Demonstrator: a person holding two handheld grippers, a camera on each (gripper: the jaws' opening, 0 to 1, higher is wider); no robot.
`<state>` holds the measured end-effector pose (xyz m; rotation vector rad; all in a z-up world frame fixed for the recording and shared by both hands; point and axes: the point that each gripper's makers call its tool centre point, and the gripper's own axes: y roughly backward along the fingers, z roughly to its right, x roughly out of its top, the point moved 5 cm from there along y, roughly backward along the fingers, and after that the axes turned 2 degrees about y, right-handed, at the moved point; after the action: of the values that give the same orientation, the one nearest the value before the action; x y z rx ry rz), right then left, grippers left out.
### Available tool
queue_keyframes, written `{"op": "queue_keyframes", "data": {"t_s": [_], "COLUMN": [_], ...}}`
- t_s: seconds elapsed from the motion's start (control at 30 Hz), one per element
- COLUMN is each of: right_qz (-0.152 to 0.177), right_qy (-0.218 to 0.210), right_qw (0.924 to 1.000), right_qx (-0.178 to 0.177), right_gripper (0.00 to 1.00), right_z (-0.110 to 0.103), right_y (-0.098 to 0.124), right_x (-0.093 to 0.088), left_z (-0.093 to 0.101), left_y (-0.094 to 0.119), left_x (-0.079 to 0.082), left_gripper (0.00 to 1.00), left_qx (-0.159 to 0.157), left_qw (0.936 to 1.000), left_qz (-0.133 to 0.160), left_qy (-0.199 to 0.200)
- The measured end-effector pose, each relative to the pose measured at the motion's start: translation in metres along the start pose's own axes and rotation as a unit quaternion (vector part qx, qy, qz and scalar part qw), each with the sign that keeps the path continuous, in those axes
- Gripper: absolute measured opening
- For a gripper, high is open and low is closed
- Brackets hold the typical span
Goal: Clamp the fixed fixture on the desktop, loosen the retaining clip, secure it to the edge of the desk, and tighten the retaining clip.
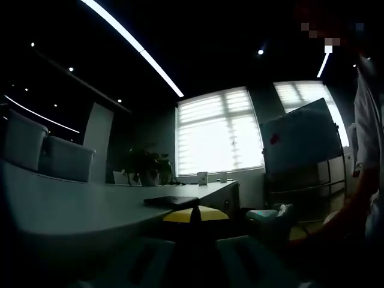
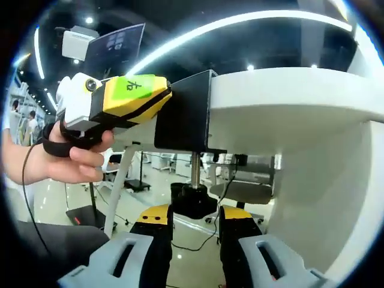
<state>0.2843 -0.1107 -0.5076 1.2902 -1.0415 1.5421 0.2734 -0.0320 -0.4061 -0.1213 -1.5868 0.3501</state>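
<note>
Clamp: a black bracket point(image 2: 186, 111) is seen hooked over the edge of the white table point(image 2: 288, 102) in the right gripper view, its threaded screw point(image 2: 195, 168) hanging below with a black knob point(image 2: 193, 201) at the end.
Left tool: the left tool point(image 2: 159, 99) is seen in the right gripper view, held in a hand point(image 2: 72, 153), its yellow-and-black nose pressed against the side of the bracket. Whether its jaws are shut on the bracket cannot be told; in the left gripper view the jaws are lost in shadow.
Right tool: the right tool point(image 2: 195, 225) is held under the table, jaws apart, one on each side of the knob; contact is not clearly shown, and the tool is judged open.
Step in hand: the bracket is judged already placed on the edge; tightening is judged the step in hand.
Next move: the jaws need closing on the knob, then turning so the screw rises against the underside while the bracket is steadied.
Surroundings: a potted plant point(image 1: 147, 165), a dark flat object point(image 1: 171, 201) and two cups point(image 1: 202, 177) are seen on the tabletop; chairs point(image 1: 66, 157) and a whiteboard point(image 1: 300, 138) stand nearby.
Obstructions: the underside of the table sits close above the knob, leaving little room for turning.
</note>
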Motion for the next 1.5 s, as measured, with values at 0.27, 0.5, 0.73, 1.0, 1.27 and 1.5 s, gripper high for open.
{"op": "queue_keyframes", "data": {"t_s": [0.27, 0.5, 0.73, 1.0, 1.27, 1.5], "right_qz": [-0.027, 0.011, 0.011, 0.015, 0.019, 0.022], "right_qy": [0.083, 0.077, 0.055, 0.032, 0.054, 0.056], "right_qw": [0.9823, 0.9794, 0.9779, 0.9811, 0.9979, 0.9974], "right_qx": [-0.166, -0.186, -0.202, -0.19, -0.031, 0.041], "right_gripper": [0.36, 0.36, 0.35, 0.25, 0.25, 0.24], "right_z": [-0.02, -0.022, -0.01, -0.006, 0.001, 0.006], "right_y": [0.028, 0.013, -0.005, -0.004, -0.007, -0.01], "right_x": [0.001, 0.02, 0.02, 0.016, 0.015, 0.015], "left_z": [0.0, 0.001, 0.001, 0.003, 0.001, 0.001], "left_y": [0.0, 0.0, 0.0, 0.0, 0.001, 0.001], "left_x": [0.0, 0.0, 0.0, 0.0, 0.0, 0.0], "left_gripper": [0.01, 0.01, 0.01, 0.01, 0.01, 0.01], "left_qx": [0.003, 0.005, 0.005, 0.005, 0.002, 0.003], "left_qw": [1.0, 0.9999, 0.9999, 0.9993, 0.9999, 0.9999], "left_qz": [0.001, -0.003, -0.003, -0.011, -0.003, 0.0], "left_qy": [-0.003, -0.01, -0.008, -0.037, -0.017, -0.017]}}
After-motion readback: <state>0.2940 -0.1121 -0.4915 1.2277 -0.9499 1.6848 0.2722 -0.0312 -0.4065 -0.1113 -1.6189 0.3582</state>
